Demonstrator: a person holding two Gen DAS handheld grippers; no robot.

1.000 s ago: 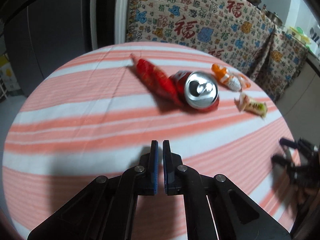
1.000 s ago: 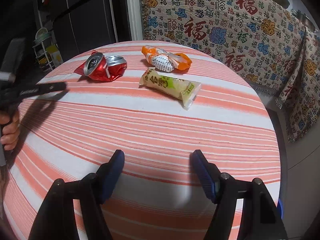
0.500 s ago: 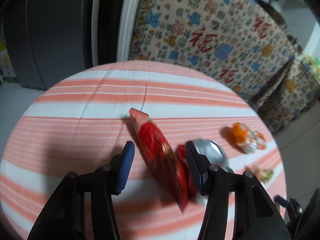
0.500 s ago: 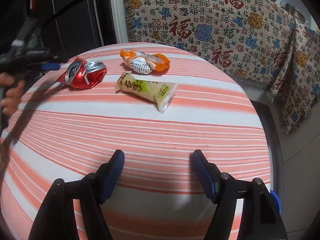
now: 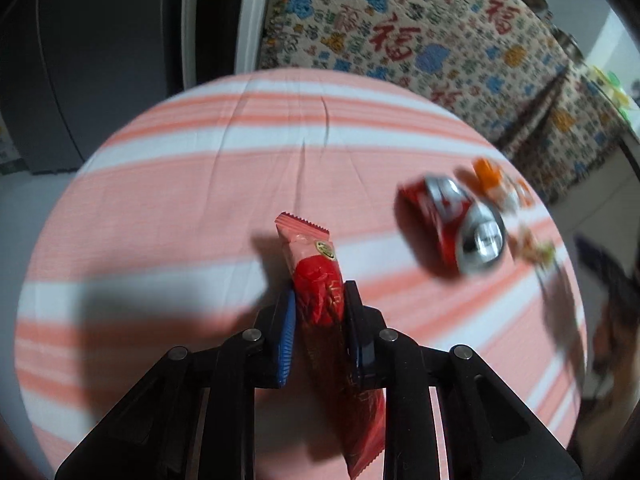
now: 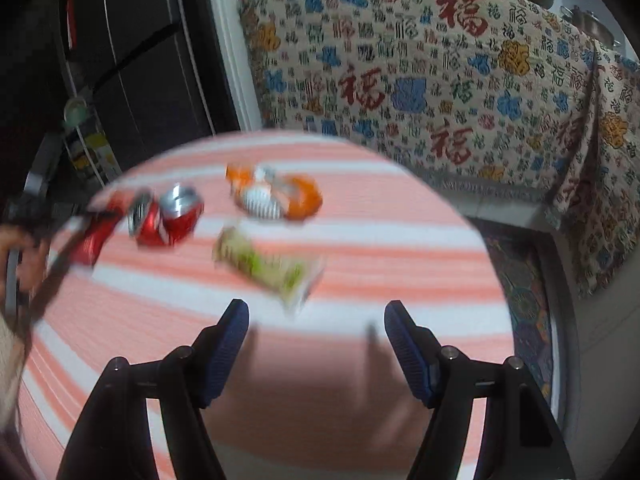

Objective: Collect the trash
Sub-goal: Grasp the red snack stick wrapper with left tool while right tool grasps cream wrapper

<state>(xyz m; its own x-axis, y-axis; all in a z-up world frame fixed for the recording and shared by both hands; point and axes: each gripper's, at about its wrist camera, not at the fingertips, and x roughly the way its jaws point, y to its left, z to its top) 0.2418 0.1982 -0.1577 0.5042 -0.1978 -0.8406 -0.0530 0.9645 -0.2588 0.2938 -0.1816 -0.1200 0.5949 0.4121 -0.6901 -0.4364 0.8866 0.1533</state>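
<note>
Trash lies scattered on a round table (image 5: 168, 184) covered in a pink-and-white striped cloth. The left gripper (image 5: 320, 312) is clamped on a long red wrapper (image 5: 320, 280), its blue-padded jaws pressing the wrapper's middle, with the crimped end pointing toward the table's far edge and the other end trailing back under the tool. Whether the wrapper is lifted clear of the cloth cannot be told. Toward the right edge sits a crushed red can (image 5: 456, 228), with an orange wrapper (image 5: 492, 180) just beyond it. The right gripper (image 6: 316, 344) hangs with jaws spread wide and empty, above the near part of the table, aimed at a blurred green-and-cream packet (image 6: 268, 268). To do this step well, the left grip likely needs to stay firm, since thin film slips easily, and the lift should be straight up.
</note>
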